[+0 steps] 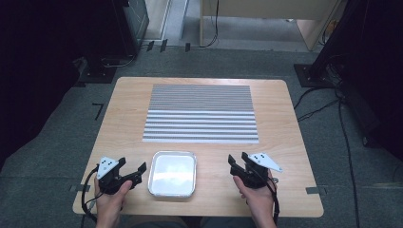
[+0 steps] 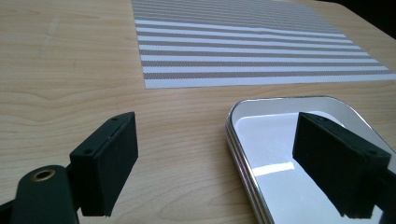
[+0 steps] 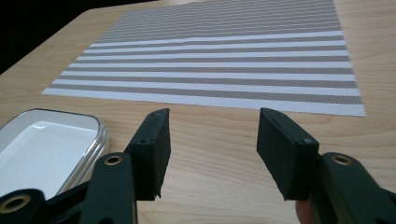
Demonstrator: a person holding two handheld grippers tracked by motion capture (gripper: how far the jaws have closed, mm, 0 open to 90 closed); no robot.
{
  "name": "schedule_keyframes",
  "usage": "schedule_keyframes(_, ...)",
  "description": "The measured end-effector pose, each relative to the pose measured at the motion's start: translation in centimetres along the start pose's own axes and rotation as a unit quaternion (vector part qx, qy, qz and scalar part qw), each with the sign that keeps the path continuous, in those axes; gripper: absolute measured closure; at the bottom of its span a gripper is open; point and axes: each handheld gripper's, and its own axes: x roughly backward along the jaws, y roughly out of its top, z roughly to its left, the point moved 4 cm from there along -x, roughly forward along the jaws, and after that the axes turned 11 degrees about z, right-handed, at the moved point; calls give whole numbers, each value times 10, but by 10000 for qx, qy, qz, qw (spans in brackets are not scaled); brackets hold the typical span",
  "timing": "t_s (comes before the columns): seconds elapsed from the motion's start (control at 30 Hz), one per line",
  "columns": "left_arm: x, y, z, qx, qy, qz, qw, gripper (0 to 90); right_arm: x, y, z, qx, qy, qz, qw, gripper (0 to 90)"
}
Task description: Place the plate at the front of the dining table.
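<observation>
A shiny rectangular metal tray (image 1: 172,174) lies empty near the front edge of the wooden table (image 1: 123,118). Behind it lies a striped grey and white placemat (image 1: 201,113). My left gripper (image 1: 131,171) rests just left of the tray, held by a hand, open with nothing between its jaws; in its own view the left gripper (image 2: 215,163) straddles the tray rim (image 2: 233,140). My right gripper (image 1: 238,163) sits to the right of the tray, open and empty. In the right gripper view the right gripper (image 3: 212,154) faces the placemat (image 3: 219,60), with the tray (image 3: 46,140) at lower left.
The table stands on grey carpet. Black cables (image 1: 342,123) run across the floor at the right, and dark equipment stands (image 1: 102,66) sit beyond the far left corner. A light wooden furniture piece (image 1: 266,19) stands beyond the table's far side.
</observation>
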Motion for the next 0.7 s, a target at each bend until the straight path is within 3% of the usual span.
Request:
schedule_keyframes(0.3,-2,1,-9,-52,-53,74,9999,143,-4,-2,17,-29,340,-52,9994,549)
schedule_keyframes(0.53,-9,-2,-10,57,-153,291,9994,370,-13,-9,36,61,618,160,9979,556)
schedule_keyframes(0.63,-12,-4,-12,47,-340,400,9986,411,-17,-11,41,46,771,234,9967,560)
schedule_keyframes(0.7,-13,-6,-14,24,-358,484,9982,464,-22,-14,48,49,901,287,9955,599)
